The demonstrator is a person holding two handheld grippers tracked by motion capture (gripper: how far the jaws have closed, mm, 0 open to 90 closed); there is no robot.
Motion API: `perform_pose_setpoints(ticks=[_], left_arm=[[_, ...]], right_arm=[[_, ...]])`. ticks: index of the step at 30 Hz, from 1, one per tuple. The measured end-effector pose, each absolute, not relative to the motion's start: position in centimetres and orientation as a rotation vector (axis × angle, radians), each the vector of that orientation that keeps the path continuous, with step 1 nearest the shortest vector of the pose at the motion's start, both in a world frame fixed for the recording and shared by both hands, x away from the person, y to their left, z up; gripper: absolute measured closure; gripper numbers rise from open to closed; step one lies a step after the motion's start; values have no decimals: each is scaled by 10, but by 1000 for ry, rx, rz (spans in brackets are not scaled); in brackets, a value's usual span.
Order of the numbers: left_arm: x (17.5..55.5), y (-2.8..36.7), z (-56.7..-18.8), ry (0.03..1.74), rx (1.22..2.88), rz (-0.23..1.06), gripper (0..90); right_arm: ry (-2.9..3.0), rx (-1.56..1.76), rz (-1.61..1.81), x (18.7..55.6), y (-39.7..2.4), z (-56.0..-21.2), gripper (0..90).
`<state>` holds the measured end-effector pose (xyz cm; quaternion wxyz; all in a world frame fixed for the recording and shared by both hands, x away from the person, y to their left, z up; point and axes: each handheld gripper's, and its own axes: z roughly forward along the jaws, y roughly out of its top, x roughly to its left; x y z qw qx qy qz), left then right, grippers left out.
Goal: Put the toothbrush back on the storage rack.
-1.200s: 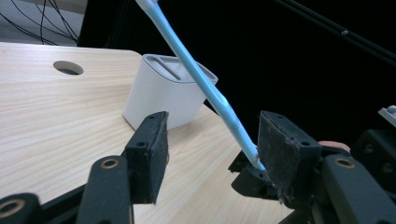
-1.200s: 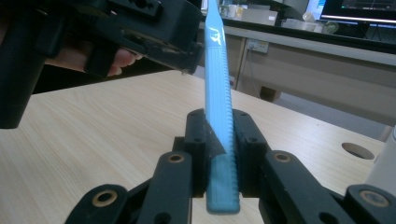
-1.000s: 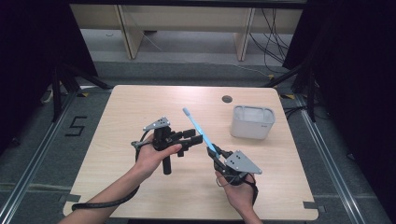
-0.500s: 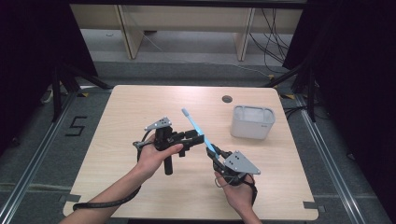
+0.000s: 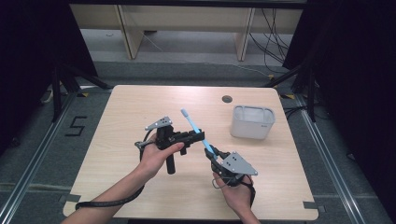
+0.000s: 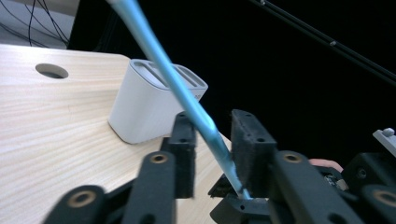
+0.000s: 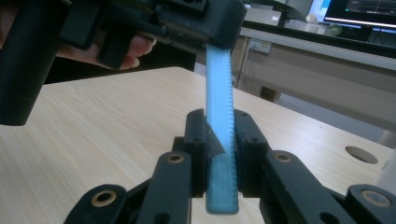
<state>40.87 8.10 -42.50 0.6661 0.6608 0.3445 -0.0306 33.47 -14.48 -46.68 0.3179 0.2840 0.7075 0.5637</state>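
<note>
The counter, a pale wooden top, carried a white holder with 2 slots at about 2 o'clock from its centre, standing upright and well apart from both hands. A round cable hole sat at 12 o'clock near the far edge.

Above the middle of the counter a blue toothbrush hung in the air, slanting from its head at 11 o'clock down to its handle end at 5 o'clock. It was not yet in the holder, so the job looked roughly half done at best: the brush had been lifted and was mid hand-over, and carrying it to the holder at 2 o'clock and dropping it into a slot was still left.

The right tongs, held by a hand coming in from 6 o'clock and pointing up toward 11 o'clock, were clamped on the ribbed handle end; the right gripper view showed both pads pressed flat on the toothbrush.

The left tongs, gripped by a hand reaching in from 7 o'clock and lying level, pointed toward 3 o'clock across the brush's middle. Their jaws had just been closing with the shaft between them; in the left gripper view the toothbrush leaned against 1 pad while a gap showed at the other, so no firm grip was made yet.
</note>
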Motion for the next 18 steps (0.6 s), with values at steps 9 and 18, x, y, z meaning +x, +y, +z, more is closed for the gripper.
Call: perform_pose_setpoints(ticks=[9, 18], left_arm=[[401, 76, -419, 687, 1535, -2, 830], [397, 81, -415, 633, 1613, 214, 831]], right_arm=[[1925, 742, 1447, 333, -137, -470, 705], [1914, 820, 1484, 330, -151, -466, 522]])
